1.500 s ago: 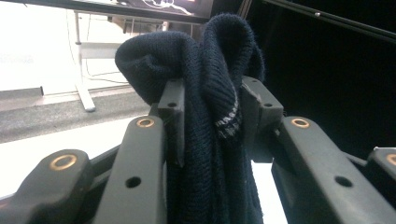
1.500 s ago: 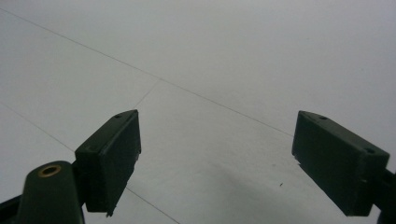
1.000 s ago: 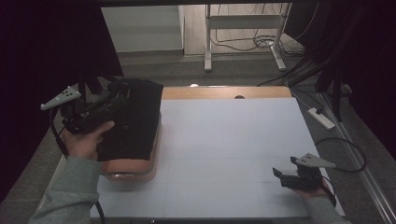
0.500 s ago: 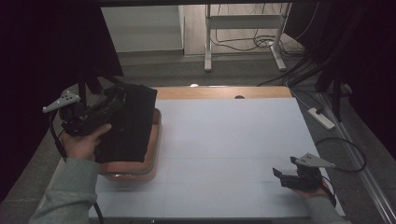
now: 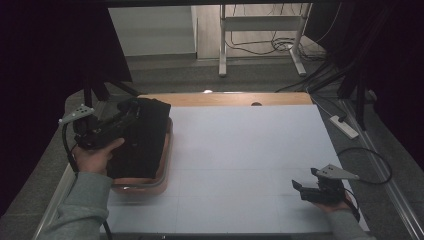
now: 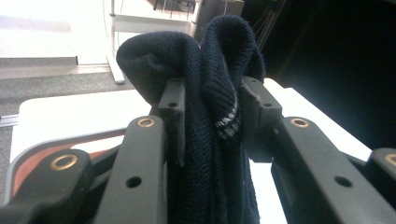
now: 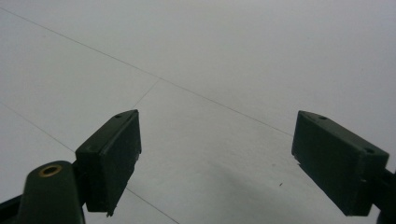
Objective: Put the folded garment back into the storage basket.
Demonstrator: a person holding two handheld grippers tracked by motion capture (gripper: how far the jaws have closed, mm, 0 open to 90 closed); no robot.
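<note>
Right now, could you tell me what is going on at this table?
A person works with a gripper in each hand. The left gripper is clamped on a bunched dark knitted garment, held over an orange-brown tray at the left of the white table. The right gripper rests open above the bare tabletop, holding nothing.

Much of the orange tray (image 5: 165, 150) was hidden beneath the dark knitted garment (image 5: 142, 137). The garment's lower folds were cut off at the bottom edge of the left gripper view. The garment's type could not be told.

Dim room, grey floor (image 5: 165, 75), white metal stand (image 5: 260, 35), trailing cables (image 5: 280, 47).
</note>
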